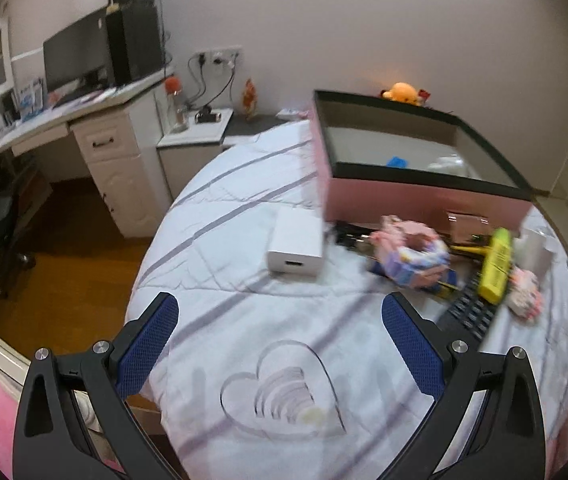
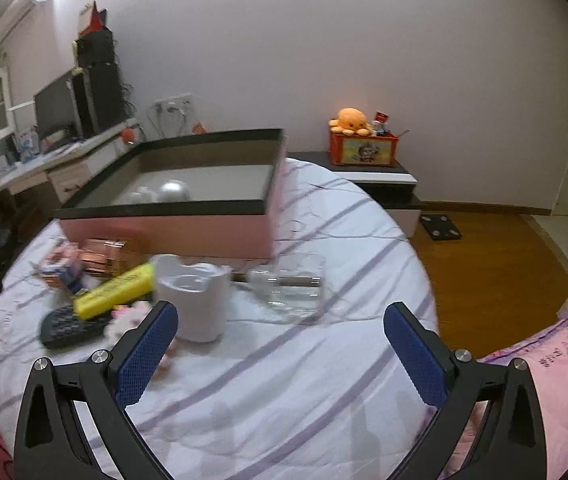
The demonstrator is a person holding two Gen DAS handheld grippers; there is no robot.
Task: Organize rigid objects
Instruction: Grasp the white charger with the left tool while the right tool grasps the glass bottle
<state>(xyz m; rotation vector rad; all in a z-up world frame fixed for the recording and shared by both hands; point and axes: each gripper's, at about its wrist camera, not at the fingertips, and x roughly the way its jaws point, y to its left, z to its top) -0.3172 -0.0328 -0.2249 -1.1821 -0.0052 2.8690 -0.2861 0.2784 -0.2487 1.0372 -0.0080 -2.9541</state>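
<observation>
A pink box with a black rim (image 1: 424, 196) (image 2: 171, 228) stands open on the striped bed cover; a blue item (image 1: 398, 161) and a silver ball (image 2: 173, 191) lie inside. In front of it lie a white rectangular device (image 1: 298, 244), a yellow bar (image 1: 496, 264) (image 2: 117, 290), a black keypad remote (image 1: 470, 312) (image 2: 69, 326), a white cup-like holder (image 2: 193, 296), a clear glass container (image 2: 290, 288) and a copper box (image 2: 105, 258). My left gripper (image 1: 279, 312) and right gripper (image 2: 279, 320) are both open and hold nothing, above the cover short of the objects.
A desk with monitor and drawers (image 1: 95, 136) stands left of the bed. A low bedside table (image 2: 368, 176) carries a red box and an orange plush. Wooden floor (image 2: 492, 276) lies to the right. Pink bedding (image 2: 556, 380) borders the near edge.
</observation>
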